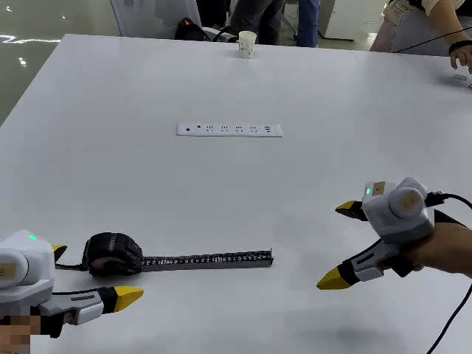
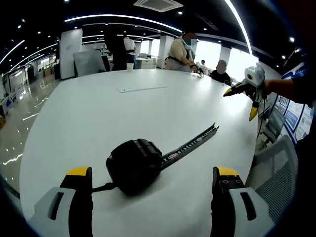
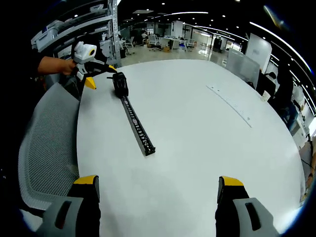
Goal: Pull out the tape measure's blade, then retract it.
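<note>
The left gripper (image 1: 92,274) is cut off by the lower left corner of the head view, so little more than its white housing and two yellow-capped jaws can be seen. The jaws stand wide apart and are released, gripping nothing. The tape measure (image 1: 112,254) lies on the bench (image 1: 221,192) between them. Its case is a rounded, black, rubbery-looking lump that sits closer to the far jaw. Whether it touches that jaw cannot be told. A thin black strap (image 2: 98,187) runs from the case toward the same jaw, and its end is hidden behind the tip. The blade (image 1: 210,259) is out of the case, a straight, narrow, dark strip lying flat on the bench and pointing toward the right gripper (image 1: 339,243). It ends in a small hook. Pale marks run along the blade, but they are too small to read. The right gripper hovers well apart from the blade's end, with its grey, yellow-tipped jaws spread and empty. The hand behind it is partly covered by the white housing. A black cable (image 1: 453,317) from it runs off the bottom edge. The bench top is smooth, matt white. Farther back on it lie a flat white power strip (image 1: 229,130) and, near the far edge, a small paper cup (image 1: 247,44) whose print cannot be made out.
</note>
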A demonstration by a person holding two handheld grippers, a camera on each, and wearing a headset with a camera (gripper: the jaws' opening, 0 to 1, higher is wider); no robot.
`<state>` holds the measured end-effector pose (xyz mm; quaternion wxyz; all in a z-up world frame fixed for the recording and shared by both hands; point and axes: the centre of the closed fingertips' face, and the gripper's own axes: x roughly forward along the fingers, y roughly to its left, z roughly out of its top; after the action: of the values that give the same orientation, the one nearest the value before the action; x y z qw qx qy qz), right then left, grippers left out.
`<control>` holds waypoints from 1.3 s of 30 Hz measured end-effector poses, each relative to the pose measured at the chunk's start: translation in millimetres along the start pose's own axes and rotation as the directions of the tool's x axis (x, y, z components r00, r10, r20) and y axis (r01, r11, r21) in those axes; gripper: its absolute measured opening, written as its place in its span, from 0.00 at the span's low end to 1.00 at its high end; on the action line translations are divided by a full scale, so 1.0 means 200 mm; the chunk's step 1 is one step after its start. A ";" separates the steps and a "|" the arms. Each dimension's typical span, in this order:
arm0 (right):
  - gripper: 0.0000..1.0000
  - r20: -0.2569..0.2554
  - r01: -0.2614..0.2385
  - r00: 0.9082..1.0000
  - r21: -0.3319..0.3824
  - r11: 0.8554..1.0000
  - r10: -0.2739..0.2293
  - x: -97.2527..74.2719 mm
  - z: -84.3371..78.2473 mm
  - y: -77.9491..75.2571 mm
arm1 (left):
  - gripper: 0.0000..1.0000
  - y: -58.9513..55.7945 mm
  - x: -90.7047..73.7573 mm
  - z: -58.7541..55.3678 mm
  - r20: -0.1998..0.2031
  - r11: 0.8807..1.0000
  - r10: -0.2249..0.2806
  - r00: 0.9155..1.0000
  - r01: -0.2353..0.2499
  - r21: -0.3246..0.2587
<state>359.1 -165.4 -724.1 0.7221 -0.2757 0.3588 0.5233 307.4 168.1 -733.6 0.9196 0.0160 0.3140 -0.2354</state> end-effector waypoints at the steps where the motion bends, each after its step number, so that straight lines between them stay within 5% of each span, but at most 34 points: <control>1: 0.99 -0.007 -0.006 1.000 -0.004 1.000 0.006 0.01 0.01 -0.01 | 0.99 0.01 0.01 0.02 0.012 1.000 0.024 1.000 -0.024 -0.012; 8: 0.99 -0.033 -0.041 0.999 -0.045 0.998 0.039 0.06 0.06 -0.02 | 0.99 0.02 0.05 0.06 0.029 0.998 0.061 0.998 -0.060 -0.009; 18: 0.99 -0.088 -0.099 0.992 -0.121 0.988 0.089 0.18 0.13 -0.01 | 0.99 0.06 0.11 0.10 0.073 0.977 0.170 0.983 -0.158 -0.144; 24: 0.99 -0.110 -0.127 0.988 -0.141 0.982 0.111 0.24 0.15 0.00 | 0.99 0.03 0.16 0.14 0.090 0.973 0.176 0.980 -0.159 -0.169; 27: 0.99 -0.119 -0.142 0.985 -0.150 0.978 0.124 0.27 0.15 0.01 | 0.99 0.01 0.20 0.11 0.074 0.977 0.167 0.983 -0.155 -0.144; 30: 0.99 -0.133 -0.163 0.982 -0.216 0.963 0.137 0.30 0.15 0.02 | 0.99 0.07 0.20 0.10 0.085 0.965 0.248 0.965 -0.238 -0.105; 34: 0.99 -0.152 -0.182 0.977 -0.212 0.960 0.152 0.35 0.14 0.03 | 0.99 0.11 0.20 0.12 0.160 0.954 0.284 0.945 -0.263 -0.142; 39: 0.99 -0.172 -0.200 0.971 -0.214 0.956 0.165 0.41 0.13 0.03 | 0.99 0.12 0.22 0.10 0.179 0.952 0.285 0.942 -0.256 -0.168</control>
<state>374.9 -97.4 -774.7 0.6042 -0.3623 0.3739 0.6032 359.8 167.9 -747.0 0.9690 -0.0306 0.2303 -0.0839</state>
